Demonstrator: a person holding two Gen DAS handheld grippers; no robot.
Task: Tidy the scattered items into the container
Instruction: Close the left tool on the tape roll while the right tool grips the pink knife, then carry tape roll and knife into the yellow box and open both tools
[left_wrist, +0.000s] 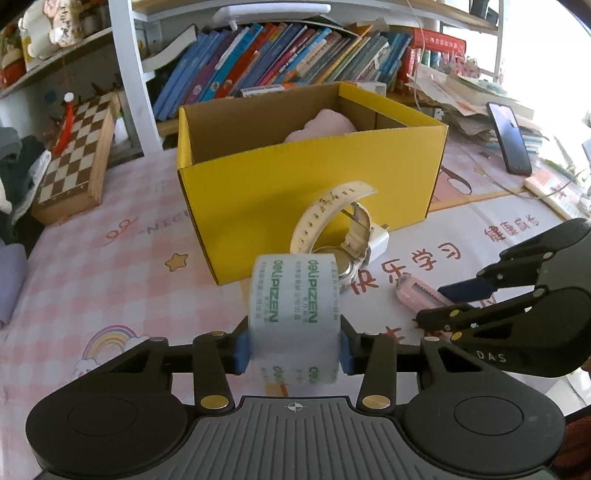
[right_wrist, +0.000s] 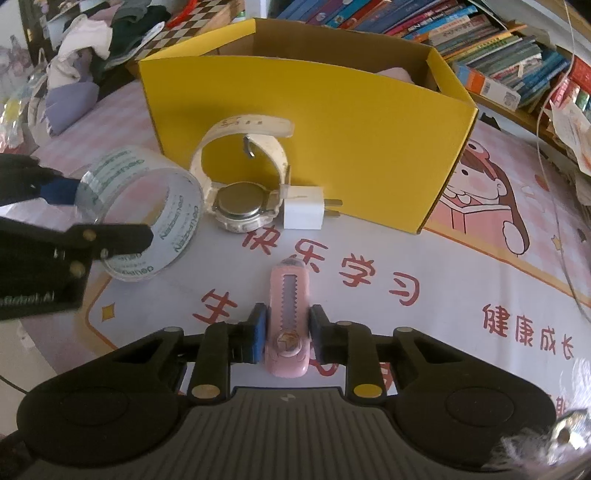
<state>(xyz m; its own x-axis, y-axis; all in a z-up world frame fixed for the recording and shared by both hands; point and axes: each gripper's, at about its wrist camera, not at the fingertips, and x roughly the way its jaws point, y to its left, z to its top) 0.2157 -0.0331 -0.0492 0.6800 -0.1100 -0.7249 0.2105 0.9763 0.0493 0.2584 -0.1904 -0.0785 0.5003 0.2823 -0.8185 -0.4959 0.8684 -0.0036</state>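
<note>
Left gripper (left_wrist: 294, 347) clamped on clear printed tape roll (left_wrist: 295, 314); right gripper (right_wrist: 286, 334) clamped on pink plastic utility knife (right_wrist: 288, 321). Beyond, on the tablecloth (right_wrist: 461, 280): cream wristwatch (right_wrist: 240, 184), white charger plug (right_wrist: 304, 212), against open yellow cardboard box (right_wrist: 332, 122).

Mostly hidden behind yellow box wall (left_wrist: 306, 192): pink soft item (left_wrist: 325, 125). Partly covered by tape roll (left_wrist: 295, 314): watch face (left_wrist: 345, 271).

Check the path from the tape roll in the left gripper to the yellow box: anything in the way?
Yes. The white watch and white charger plug sit between the tape roll and the yellow box, whose near wall also rises there, so going over seems advisable.
</note>
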